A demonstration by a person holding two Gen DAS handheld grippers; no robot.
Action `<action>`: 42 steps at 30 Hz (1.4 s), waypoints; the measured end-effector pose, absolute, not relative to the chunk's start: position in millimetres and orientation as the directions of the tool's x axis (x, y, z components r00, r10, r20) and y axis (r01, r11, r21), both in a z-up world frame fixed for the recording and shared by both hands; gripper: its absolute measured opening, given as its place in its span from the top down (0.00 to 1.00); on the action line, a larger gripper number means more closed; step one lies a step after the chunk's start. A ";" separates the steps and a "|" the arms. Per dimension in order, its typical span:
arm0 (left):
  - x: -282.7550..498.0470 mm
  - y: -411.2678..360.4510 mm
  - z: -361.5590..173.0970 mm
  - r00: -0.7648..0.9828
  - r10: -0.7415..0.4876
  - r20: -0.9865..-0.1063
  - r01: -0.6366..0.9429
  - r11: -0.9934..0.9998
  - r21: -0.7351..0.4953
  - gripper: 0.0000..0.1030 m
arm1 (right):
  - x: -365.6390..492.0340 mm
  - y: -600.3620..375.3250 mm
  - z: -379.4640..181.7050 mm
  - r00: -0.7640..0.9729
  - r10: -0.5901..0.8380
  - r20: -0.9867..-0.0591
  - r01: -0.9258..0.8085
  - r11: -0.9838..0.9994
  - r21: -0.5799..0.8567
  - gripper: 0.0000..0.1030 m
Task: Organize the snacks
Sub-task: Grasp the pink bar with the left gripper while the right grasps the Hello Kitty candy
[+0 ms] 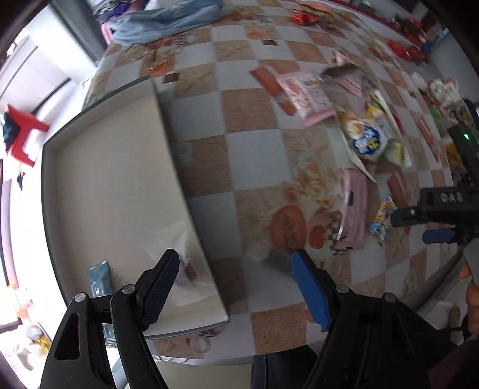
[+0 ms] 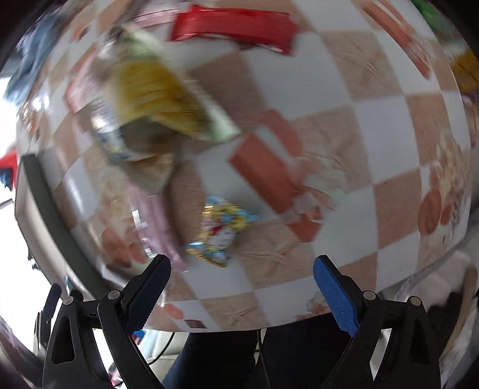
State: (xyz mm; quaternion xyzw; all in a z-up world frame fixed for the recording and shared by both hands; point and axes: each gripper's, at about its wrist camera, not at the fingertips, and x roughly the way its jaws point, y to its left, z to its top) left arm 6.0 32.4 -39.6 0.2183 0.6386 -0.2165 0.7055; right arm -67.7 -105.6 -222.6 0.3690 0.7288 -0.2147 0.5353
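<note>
My left gripper [image 1: 236, 272] is open and empty above the right rim of a shallow beige tray [image 1: 98, 185], which holds a teal packet [image 1: 100, 278] and a clear wrapped snack [image 1: 182, 266]. Loose snacks lie on the checkered table to the right: a pink packet [image 1: 305, 95], a blue-and-yellow bag [image 1: 369, 136], a pink bar [image 1: 353, 209]. My right gripper [image 2: 242, 278] is open and empty, seen from the left wrist view at the right edge [image 1: 425, 221]. It hovers just short of a small blue-yellow packet [image 2: 220, 232]. A brown-red bar [image 2: 263, 173] and a yellow bag [image 2: 161, 95] lie beyond; this view is blurred.
A long red packet [image 2: 233, 27] lies at the far side. More snacks and boxes [image 1: 443, 92] crowd the table's far right. A blue cloth [image 1: 167, 21] lies at the far edge. A red stool [image 1: 24, 131] stands on the floor left. The table's near edge runs just below both grippers.
</note>
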 end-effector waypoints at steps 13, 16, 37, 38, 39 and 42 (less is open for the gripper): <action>-1.2 20.5 -45.6 0.078 0.024 -0.997 0.620 0.782 0.067 0.22 | -49.0 -128.1 -254.6 -0.192 0.245 -0.950 0.765 0.644 0.012 0.06; -1.4 1.0 -47.4 0.063 -0.003 -0.998 0.636 0.771 0.038 0.22 | -55.2 -131.1 -252.9 -0.215 0.198 -0.956 0.722 0.691 -0.020 0.06; -11.5 -83.1 -90.8 -0.029 -0.018 -0.999 0.669 0.743 -0.033 0.21 | -169.5 -215.0 -244.1 -0.127 0.343 -0.931 0.864 0.500 0.067 0.04; -8.3 -90.3 -93.9 -0.030 -0.012 -0.999 0.673 0.739 -0.029 0.21 | -173.3 -219.2 -243.6 -0.127 0.342 -0.931 0.869 0.492 0.062 0.04; -8.7 -93.3 -97.4 -0.029 -0.004 -1.000 0.680 0.733 -0.022 0.21 | -176.1 -227.6 -242.7 -0.124 0.343 -0.931 0.873 0.483 0.062 0.04; -6.3 -101.5 -110.3 -0.027 0.028 -0.999 0.699 0.715 0.001 0.21 | -188.2 -242.1 -242.1 -0.117 0.345 -0.931 0.882 0.467 0.062 0.04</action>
